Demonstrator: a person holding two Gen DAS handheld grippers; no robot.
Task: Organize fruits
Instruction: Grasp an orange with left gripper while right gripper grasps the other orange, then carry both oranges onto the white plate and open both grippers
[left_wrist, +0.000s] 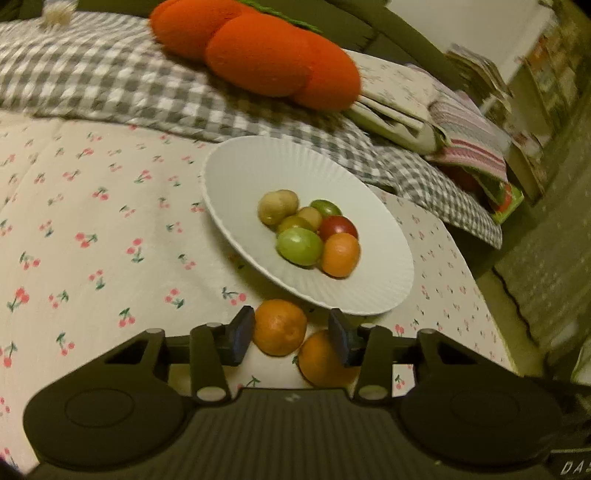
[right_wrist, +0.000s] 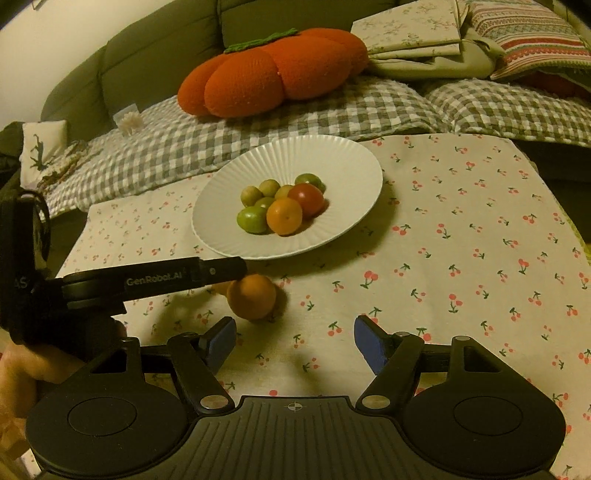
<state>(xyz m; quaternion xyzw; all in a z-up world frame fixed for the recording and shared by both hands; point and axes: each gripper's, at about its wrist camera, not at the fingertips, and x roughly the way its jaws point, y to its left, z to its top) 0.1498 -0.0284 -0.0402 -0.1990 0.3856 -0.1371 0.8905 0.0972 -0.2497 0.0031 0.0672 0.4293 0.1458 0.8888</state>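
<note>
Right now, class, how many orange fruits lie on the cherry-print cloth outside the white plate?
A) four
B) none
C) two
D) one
C: the left wrist view shows one orange between the open fingers of the left gripper and a second orange touching it, both on the cloth just short of the white plate.

Left gripper (left_wrist: 291, 338) — matte black ribbed housing, two round side discs, silver pivot screws, dark finger pads, white "GenRobot.AI" lettering along its side. Right gripper (right_wrist: 294, 341) — same black body, blue finger pads (right_wrist: 221, 338), small crosshair mark; bare skin at lower left.
</note>
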